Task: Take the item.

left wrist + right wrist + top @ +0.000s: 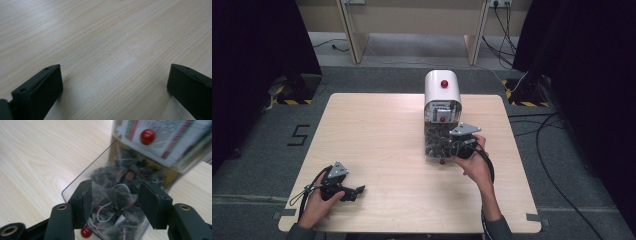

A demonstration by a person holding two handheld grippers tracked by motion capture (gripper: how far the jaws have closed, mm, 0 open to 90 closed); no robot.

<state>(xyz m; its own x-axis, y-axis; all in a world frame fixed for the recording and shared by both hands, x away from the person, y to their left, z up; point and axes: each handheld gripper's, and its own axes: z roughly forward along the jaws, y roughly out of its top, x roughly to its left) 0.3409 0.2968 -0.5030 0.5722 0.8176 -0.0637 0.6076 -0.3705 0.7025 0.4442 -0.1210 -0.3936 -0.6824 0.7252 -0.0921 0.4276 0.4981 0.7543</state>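
A white round-topped dispenser with a red knob stands on the table's far middle. Its clear drawer is pulled out toward me and holds several dark tea bags in clear wrappers with white strings. My right gripper hangs over the drawer from the right. In the right gripper view this gripper is open, its jaws either side of the heap; whether they touch a bag I cannot tell. My left gripper rests low over bare wood at the near left, also open, with nothing between its jaws.
The light wooden table sits on grey carpet. A second red knob marks the drawer's front, and a striped printed label with another red knob sits above it. Cables trail on the floor at the right.
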